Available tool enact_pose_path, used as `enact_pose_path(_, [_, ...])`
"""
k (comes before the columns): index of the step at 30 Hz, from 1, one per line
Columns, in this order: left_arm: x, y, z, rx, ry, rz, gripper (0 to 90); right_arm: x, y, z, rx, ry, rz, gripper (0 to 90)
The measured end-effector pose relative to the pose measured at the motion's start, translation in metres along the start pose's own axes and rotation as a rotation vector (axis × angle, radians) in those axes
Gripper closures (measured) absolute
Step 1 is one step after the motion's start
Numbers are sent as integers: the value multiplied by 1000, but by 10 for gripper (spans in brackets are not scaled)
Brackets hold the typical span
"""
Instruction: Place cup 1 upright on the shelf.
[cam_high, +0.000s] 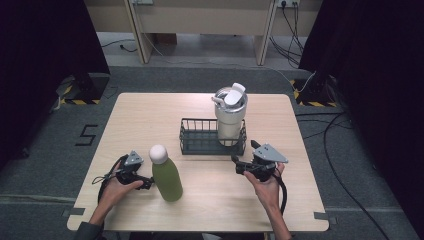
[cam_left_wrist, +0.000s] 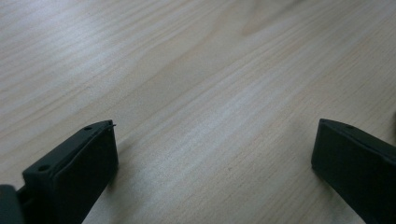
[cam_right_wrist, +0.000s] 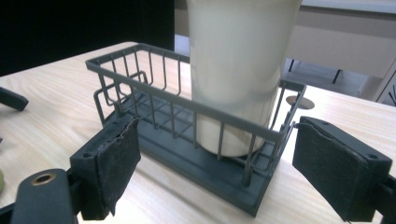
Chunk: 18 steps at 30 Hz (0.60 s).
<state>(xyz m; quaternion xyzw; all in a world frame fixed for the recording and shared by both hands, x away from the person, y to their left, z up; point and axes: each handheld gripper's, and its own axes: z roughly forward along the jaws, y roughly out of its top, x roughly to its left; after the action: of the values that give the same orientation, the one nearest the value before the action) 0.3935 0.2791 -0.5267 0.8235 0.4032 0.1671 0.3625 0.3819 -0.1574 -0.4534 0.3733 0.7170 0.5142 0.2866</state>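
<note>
Risk, near side: left gripper (cam_high: 146, 184) sits low on the table (cam_high: 215, 210), just beside the bottle (cam_high: 167, 179). The bottle is tall and narrow, so a sideways nudge from one jaw could likely tip it. The left gripper view has the jaws spread wide over bare wood, with nothing between them.

Risk, farther: right gripper (cam_high: 239, 165) faces the basket (cam_high: 200, 145) at mid-table. Its jaws stand apart and empty, and the tumbler (cam_right_wrist: 238, 70) stands upright in the basket's right end. Going in low, a jaw may catch the wire wall and drag the basket.

Pose: left hand low, gripper pointing right. Right hand raised slightly, gripper pointing up-table and leftward.
</note>
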Motion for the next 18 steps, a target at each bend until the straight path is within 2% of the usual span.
enact_pose_path(8, [0,0,0,0,0,0,0,-1,-8,-7,24,9,3,149])
enact_pose_path(18, [0,0,0,0,0,0,0,2,-8,-14,24,14,-9,152])
